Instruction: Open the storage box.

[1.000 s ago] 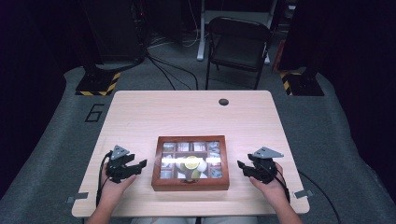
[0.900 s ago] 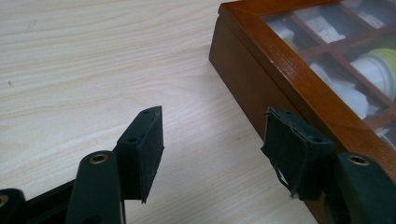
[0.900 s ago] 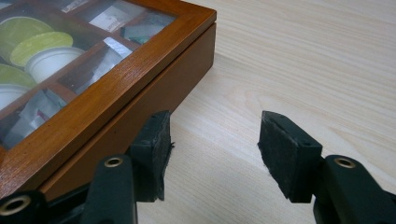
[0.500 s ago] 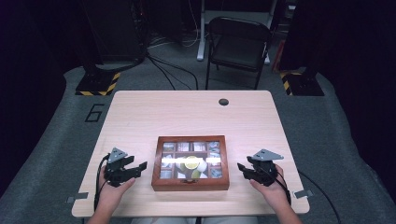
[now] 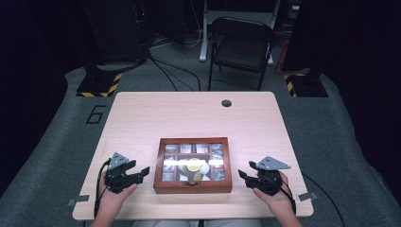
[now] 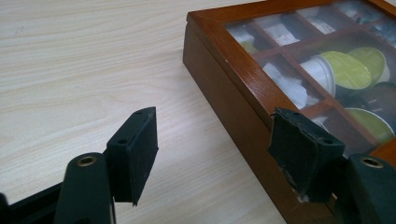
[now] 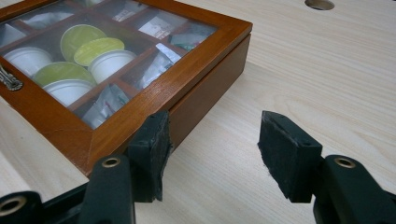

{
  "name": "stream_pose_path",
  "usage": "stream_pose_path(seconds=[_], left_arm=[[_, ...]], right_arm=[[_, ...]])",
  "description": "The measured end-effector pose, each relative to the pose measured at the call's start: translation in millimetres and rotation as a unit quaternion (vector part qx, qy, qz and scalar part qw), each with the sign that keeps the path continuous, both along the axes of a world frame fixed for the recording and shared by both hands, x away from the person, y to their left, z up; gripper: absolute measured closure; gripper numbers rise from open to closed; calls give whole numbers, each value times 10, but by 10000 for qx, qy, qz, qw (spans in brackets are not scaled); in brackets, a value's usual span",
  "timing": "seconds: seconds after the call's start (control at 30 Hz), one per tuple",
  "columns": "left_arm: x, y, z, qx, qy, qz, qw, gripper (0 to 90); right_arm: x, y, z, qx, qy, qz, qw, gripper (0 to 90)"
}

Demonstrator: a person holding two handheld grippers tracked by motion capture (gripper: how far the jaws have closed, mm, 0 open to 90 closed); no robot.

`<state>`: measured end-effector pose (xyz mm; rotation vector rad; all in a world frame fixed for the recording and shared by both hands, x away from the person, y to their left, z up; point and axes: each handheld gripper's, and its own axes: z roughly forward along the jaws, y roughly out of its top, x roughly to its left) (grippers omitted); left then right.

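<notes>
A brown wooden box [image 5: 193, 188] with a glass lid lies shut near the table's front edge. Through the glass I see compartments with tea bags and green-topped capsules [image 6: 348, 70]. My left gripper [image 5: 140, 169] rests to the left of the box and points at its left side. Its jaws have just been opening, with nothing between them [image 6: 215, 126]. My right gripper [image 5: 247, 170] sits to the right of the box and points at its right side. Its jaws have also just been opening, over bare table [image 7: 215, 126]. Both grippers stand apart from the box.
The light wooden table [image 5: 189, 113] has a round cable hole [image 5: 226, 103] at the back right. A black folding chair [image 5: 241, 45] stands behind the table. Striped floor bases [image 5: 99, 87] sit at both back corners. A metal latch [image 7: 9, 80] is on the box front.
The jaws of both grippers stand a little wider than before. Both hands stay almost where they were beside the box.
</notes>
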<state>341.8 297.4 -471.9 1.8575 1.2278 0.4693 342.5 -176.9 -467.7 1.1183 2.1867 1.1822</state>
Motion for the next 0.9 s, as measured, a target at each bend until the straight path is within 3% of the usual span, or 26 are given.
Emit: stream_pose_path(seconds=[0.63, 0.9], left_arm=[[-190, -150, 32, -20, -129, -319, 9994, 363], [-240, -183, 31, -110, -57, -468, 9988, 371]], right_arm=[[-202, 122, 30, 56, -32, 427, 9991, 437], [-242, 171, 32, 57, 19, 528, 9986, 415]])
